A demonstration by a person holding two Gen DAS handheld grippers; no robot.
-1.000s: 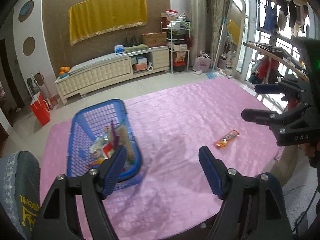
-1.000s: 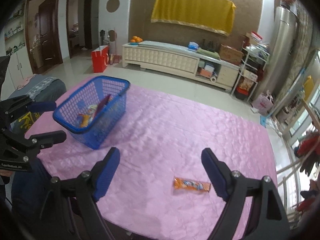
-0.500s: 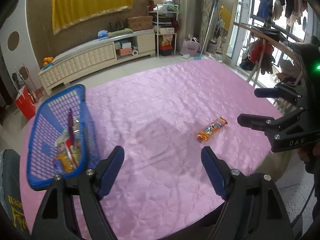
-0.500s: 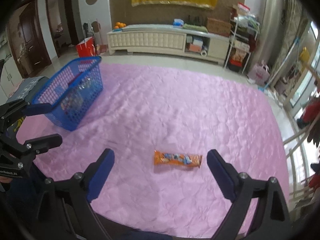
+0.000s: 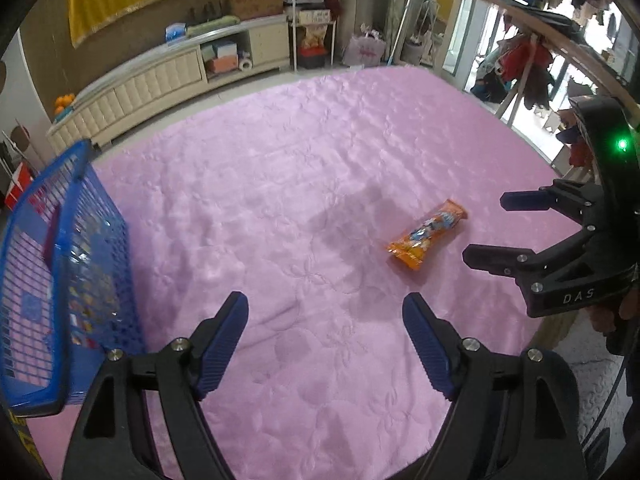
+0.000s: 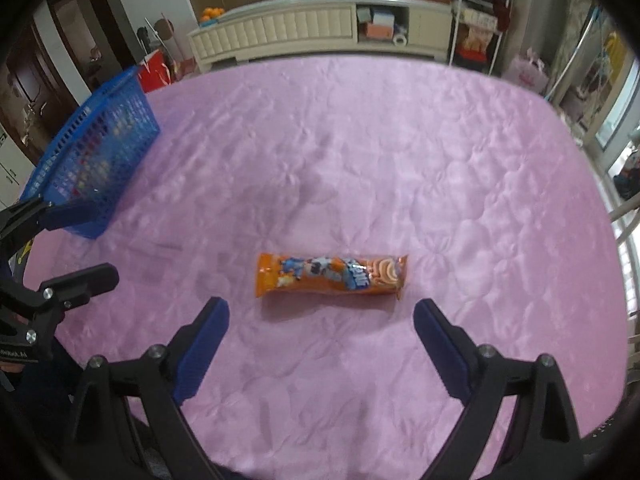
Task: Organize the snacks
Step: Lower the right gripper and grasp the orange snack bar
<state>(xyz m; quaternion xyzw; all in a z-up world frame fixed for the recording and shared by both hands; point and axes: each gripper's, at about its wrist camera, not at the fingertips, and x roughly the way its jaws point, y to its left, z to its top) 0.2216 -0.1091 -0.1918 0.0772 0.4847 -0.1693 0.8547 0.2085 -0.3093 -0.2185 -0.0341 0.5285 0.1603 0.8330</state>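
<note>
**Orange snack packet framed between wide-set jaws**

An orange snack packet (image 6: 331,276) is seen lying flat and crosswise on the pink quilted cloth (image 6: 400,152), just beyond the right gripper (image 6: 320,314). The jaws are spread wide, nothing is held, and the packet is not touched. A blue mesh basket (image 6: 96,156) with packets inside is set at the cloth's far left edge. The left gripper (image 6: 76,244) is seen beside it, also empty.
</note>
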